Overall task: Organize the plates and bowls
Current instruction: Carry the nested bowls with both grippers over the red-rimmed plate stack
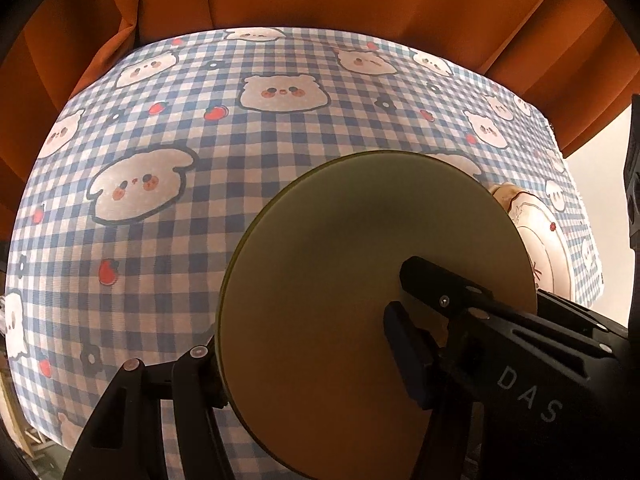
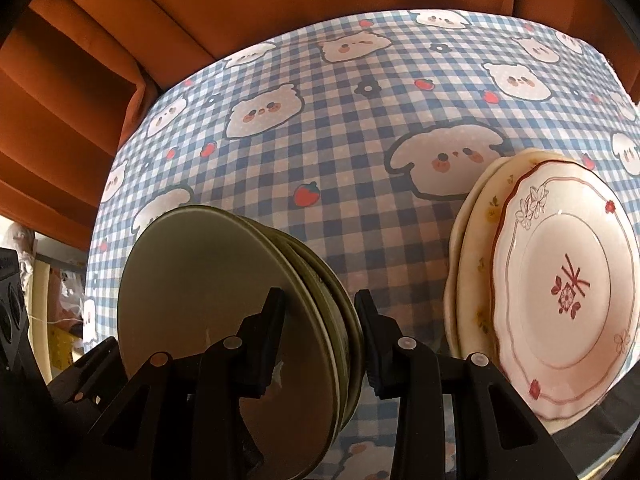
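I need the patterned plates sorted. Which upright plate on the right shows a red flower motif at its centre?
The front pink-white plate with the scalloped dark-red rim; the cream plates behind it show only small sprigs.

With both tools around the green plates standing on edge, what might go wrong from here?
1. The right tool straddles several green plates at once; whether its pads press them is unclear, so an outer plate may slip out.
2. The flowered plates stand on edge close beside them; a sideways swing might knock them over.
3. The left tool has one green plate between its fingers near the rim, so it may pivot or drop onto the tablecloth.
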A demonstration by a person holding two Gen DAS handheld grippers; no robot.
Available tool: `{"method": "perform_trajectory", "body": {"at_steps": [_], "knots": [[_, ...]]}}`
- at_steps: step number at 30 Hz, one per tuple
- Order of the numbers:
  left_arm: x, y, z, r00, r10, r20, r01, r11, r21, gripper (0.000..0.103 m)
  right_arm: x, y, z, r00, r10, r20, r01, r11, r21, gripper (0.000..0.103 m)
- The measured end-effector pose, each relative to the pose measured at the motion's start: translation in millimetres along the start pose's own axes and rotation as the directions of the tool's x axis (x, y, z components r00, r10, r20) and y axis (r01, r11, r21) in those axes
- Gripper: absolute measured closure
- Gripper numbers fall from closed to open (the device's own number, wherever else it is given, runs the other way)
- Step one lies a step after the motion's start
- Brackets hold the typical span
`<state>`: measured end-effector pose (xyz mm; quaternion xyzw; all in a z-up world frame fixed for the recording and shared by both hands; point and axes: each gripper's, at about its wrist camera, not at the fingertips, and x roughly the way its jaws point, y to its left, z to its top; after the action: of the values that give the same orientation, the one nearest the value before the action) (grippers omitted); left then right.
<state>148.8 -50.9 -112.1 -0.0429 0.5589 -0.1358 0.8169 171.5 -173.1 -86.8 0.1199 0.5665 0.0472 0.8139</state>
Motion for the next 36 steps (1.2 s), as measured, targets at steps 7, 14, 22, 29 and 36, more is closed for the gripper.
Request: {"method": "perform_trajectory", "body": {"at_steps": [7, 14, 22, 29, 36], "knots": [[-22, 13, -4, 1.0, -0.021, 0.019, 0.02, 1.0, 0.014, 0.04, -12, 21, -2, 1.0, -0.013, 0.027, 0.013, 1.0, -0.003, 0.064], [-49, 17, -6, 0.998, -0.043, 0.04, 0.042, 0.999, 0.023, 0.04, -33, 36, -5, 0.999, -0.013, 0.035, 0.012, 1.0, 0.009, 0.064], [-55, 7, -5, 0.995, -0.058, 0.086, 0.056, 0.998, 0.033, 0.04, -51, 37, -5, 0.997, -0.021, 0.071, 0.022, 1.0, 0.0, 0.064], [-53, -6, -11, 0.993, -0.029, 0.116, 0.03, 1.0, -0.007, 0.04, -55, 26, -5, 0.997, 0.003, 0.083, 0.0, 0.999, -0.042, 0.064], [-55, -29, -15, 0.991, 0.017, 0.134, -0.01, 0.999, -0.048, 0.04, -60, 8, -3, 0.996, 0.047, 0.071, -0.04, 0.995, -0.094, 0.064]]}}
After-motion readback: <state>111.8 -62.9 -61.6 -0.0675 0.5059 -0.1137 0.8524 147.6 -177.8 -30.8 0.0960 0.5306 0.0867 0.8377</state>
